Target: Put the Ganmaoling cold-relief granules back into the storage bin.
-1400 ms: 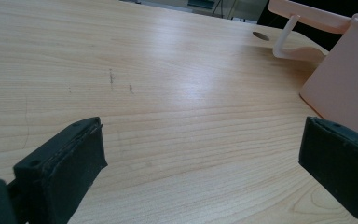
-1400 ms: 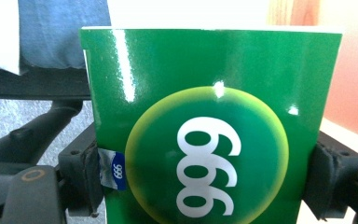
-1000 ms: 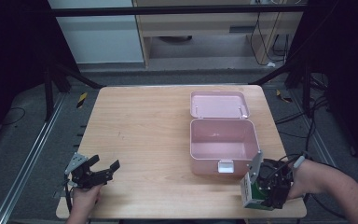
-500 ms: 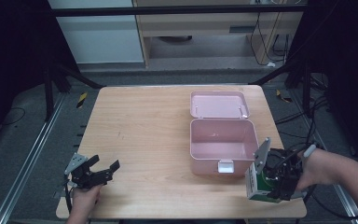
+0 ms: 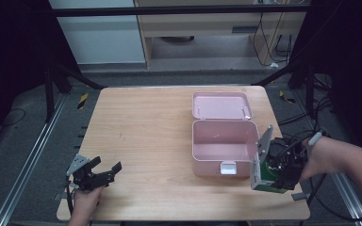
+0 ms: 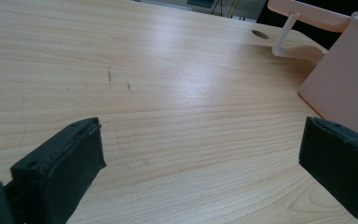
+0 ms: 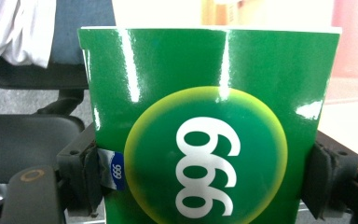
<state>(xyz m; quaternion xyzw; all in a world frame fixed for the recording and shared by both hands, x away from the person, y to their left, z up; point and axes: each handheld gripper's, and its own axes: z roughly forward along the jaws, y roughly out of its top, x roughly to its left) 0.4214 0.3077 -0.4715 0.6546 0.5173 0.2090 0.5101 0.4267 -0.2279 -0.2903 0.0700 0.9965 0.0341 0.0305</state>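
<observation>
An open pink box [image 5: 224,141] sits right of the table's middle, its lid [image 5: 221,105] laid back flat behind it. My right gripper [image 5: 275,172] is shut on a glossy green carton [image 5: 264,179] printed with white digits [image 7: 205,168], held just off the box's front right corner. In the right gripper view both black jaws press the carton's sides. My left gripper [image 5: 104,170] rests open near the table's front left corner, its fingers [image 6: 60,163] spread wide over bare wood with nothing between them. The pink box's wall [image 6: 345,93] shows at the right of the left gripper view.
The wooden table [image 5: 146,132] has bare room across its left half. A small hole [image 6: 260,34] marks the tabletop near the box. Metal rails and cables run along the floor on both sides, and an office chair [image 7: 28,126] stands behind the carton.
My right gripper has moved the green carton a little rightward and upward beside the box's front corner. The left gripper has stayed still.
</observation>
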